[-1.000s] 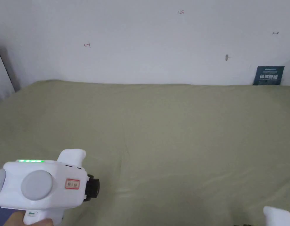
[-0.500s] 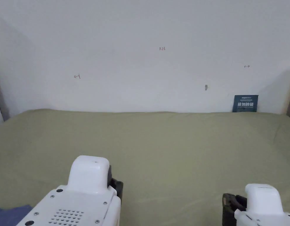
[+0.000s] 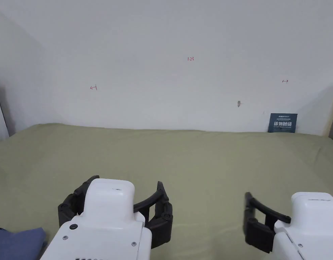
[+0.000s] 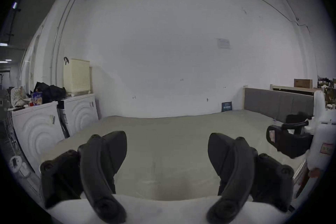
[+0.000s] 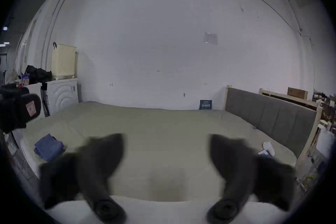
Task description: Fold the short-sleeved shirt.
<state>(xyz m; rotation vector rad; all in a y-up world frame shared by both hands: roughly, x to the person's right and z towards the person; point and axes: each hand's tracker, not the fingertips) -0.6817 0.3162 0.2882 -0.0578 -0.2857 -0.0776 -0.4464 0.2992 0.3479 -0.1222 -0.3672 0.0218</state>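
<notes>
My left gripper and right gripper have both come up level in front of me, where a second ago the left one lay turned on its side and the right one barely peeked in. Both now have their jaws spread wide and grip nothing; the gripper views show bare sheet between each pair of jaws. I read that as the ready pose: either the fold is finished or I am only about to begin.

The shirt lies on the bed off to the left of my left gripper, close by its outer side and near the bed's edge. It is a blue bundle that looks already folded into a compact stack, though I cannot tell how neatly. Neither gripper touches it.

Ahead of both grippers the green sheet is flat with a few soft creases, running to the wall. Far to the right of my right gripper, a small white thing rests on the sheet near the headboard, well apart from the shirt. Beyond the shirt, off the bed, stand white cabinets with a basket on top. Nothing lies between my left gripper and the shirt, so I judge a reach leftward would be unobstructed.
</notes>
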